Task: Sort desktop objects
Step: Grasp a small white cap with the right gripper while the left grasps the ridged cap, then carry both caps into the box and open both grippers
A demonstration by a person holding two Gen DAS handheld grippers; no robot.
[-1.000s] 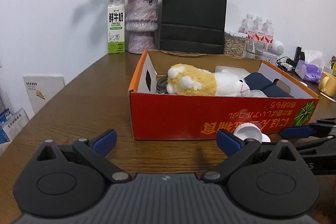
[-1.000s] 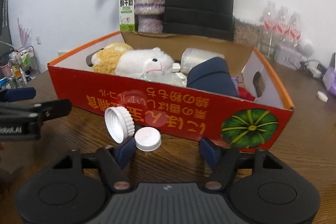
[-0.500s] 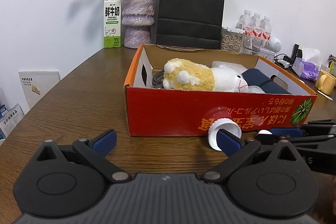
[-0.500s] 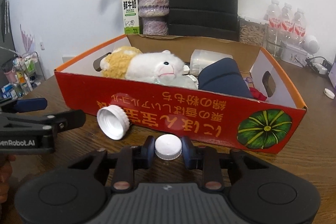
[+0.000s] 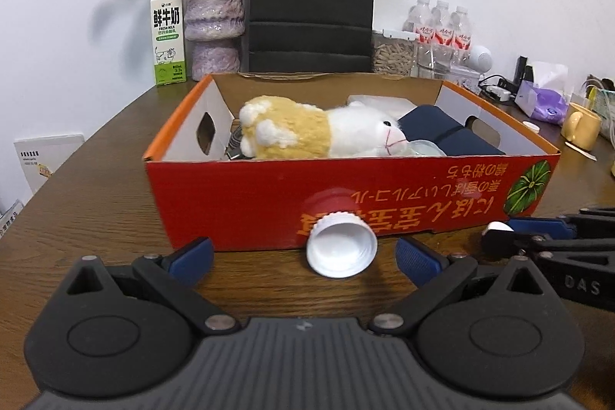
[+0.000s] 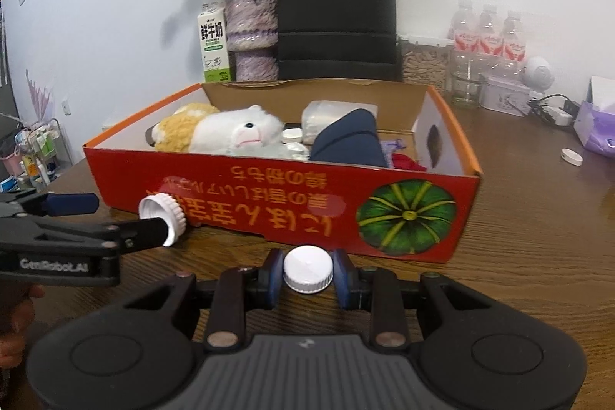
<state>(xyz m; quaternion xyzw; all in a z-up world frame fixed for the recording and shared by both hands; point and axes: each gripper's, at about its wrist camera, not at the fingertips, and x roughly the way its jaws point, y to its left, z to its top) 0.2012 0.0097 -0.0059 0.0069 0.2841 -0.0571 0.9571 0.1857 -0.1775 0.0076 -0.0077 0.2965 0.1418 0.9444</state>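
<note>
The right gripper (image 6: 308, 274) clamps a small white cap (image 6: 308, 274) between its blue pads. Just beyond the jaws stands a red box (image 6: 284, 206). Left of them, the left gripper (image 6: 127, 218) straddles a bigger cap (image 6: 164, 218).

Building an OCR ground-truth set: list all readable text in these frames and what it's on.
"鲜牛奶 FRESH MILK": milk carton; smaller print unreadable.
"GenRobot.AI": left gripper body, right wrist view.
"DAS": right gripper body, cut off.
Upside-down yellow Japanese lettering: red box front; not reliably readable.
Water bottles: red labels too small.
</note>
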